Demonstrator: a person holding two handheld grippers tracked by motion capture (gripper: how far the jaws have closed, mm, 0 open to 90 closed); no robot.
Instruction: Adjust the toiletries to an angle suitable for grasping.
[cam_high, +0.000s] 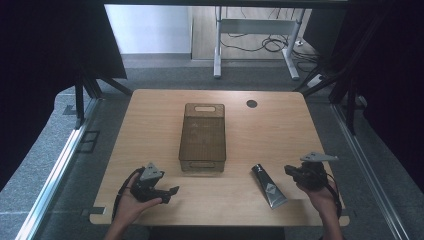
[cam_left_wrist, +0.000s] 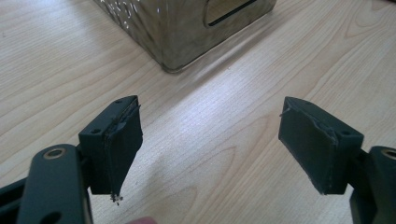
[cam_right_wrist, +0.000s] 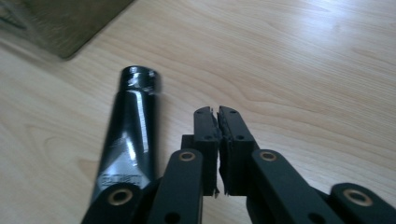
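The black tube (cam_high: 269, 186) lies flat on the table (cam_high: 150, 125), at 9 o'clock of the right tool (cam_high: 289, 170), whose jaws are pressed together, empty; left tool (cam_high: 173, 191) spread wide

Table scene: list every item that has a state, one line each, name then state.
Tube: lying flat on the table, cap on, beside the right gripper, not held.
Basket: upright, open-topped, nothing seen inside.
Left gripper: open, nothing between its pads.
Right gripper: shut, pads together, holding nothing.
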